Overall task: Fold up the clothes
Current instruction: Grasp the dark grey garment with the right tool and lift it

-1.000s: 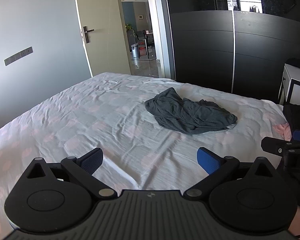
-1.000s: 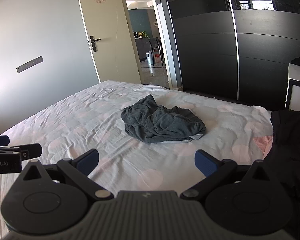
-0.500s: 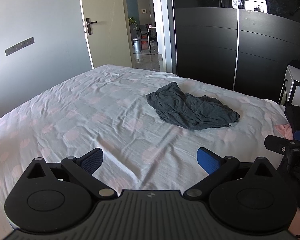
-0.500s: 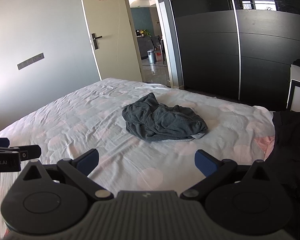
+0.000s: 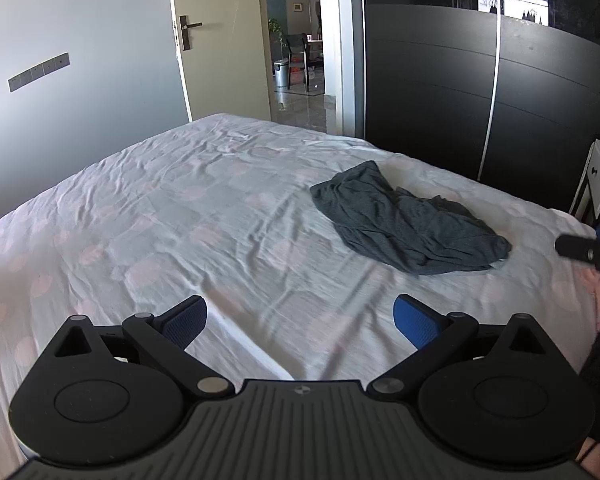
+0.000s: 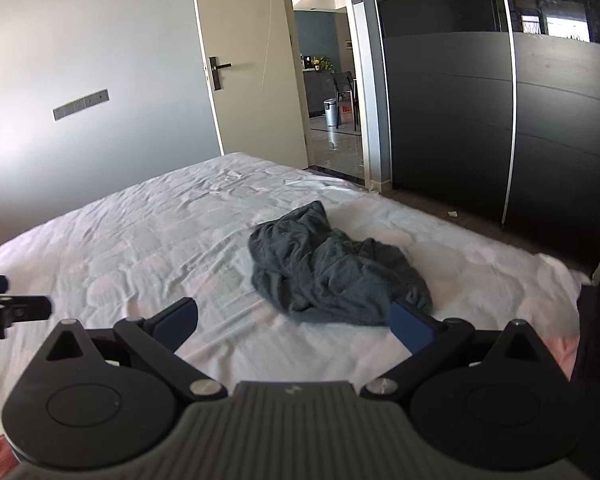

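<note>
Currently, status by item:

Left gripper (image 5: 300, 320): jaws spread wide, nothing between the blue pads (image 5: 414, 320); held above the near part of the bed, well short of the garment.
Right gripper (image 6: 294, 324): jaws spread wide, empty; its right pad (image 6: 412, 326) overlaps the garment's near edge in the right wrist view, contact cannot be confirmed.
Garment (image 5: 408, 224): dark grey cloth, crumpled in a loose heap, unfolded; lies on the bed toward its right side.
Bed (image 5: 172, 216): covered by a pale, wrinkled sheet with faint pink dots.
Door (image 6: 252, 64): cream, standing open behind the bed; a hallway shows beyond it.
Wardrobe (image 5: 540, 92): dark sliding panels, at the right of the bed.
Cross-view: each gripper's tip appears at the edge of the other camera's view.
</note>
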Available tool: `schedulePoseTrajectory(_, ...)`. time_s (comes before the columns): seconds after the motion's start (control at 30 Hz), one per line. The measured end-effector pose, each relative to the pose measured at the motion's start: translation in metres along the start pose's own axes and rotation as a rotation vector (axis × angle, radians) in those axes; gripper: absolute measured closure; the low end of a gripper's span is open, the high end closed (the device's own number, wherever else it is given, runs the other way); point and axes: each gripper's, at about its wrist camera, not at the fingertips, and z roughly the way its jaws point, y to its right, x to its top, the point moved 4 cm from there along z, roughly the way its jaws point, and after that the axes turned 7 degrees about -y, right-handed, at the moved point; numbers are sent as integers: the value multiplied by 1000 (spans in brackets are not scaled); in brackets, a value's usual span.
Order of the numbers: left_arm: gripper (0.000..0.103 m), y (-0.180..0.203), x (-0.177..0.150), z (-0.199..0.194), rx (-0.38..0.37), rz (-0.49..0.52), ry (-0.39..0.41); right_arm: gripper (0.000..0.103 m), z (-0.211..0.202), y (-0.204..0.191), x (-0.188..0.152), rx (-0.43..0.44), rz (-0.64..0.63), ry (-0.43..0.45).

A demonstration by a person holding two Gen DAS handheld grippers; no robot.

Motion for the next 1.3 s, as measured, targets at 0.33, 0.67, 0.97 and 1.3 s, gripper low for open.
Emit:
schedulePoseTrajectory(0.33,0,-67,0,59,79,-34,-65,1,165,35,44,-46,-130,-147)
schedulePoseTrajectory(0.67,0,-133,-43,98,138,-146,-209,34,288,67,42,-144,-163,-332)
schedulePoseTrajectory(0.97,0,-164,-70,63,176,-204,-223,88,272,34,80,-103,-243,-260)
schedulePoseTrajectory(1.3,0,-205,-70,-49,262,-279,-59,89,131,-142,191,166,-401,70)
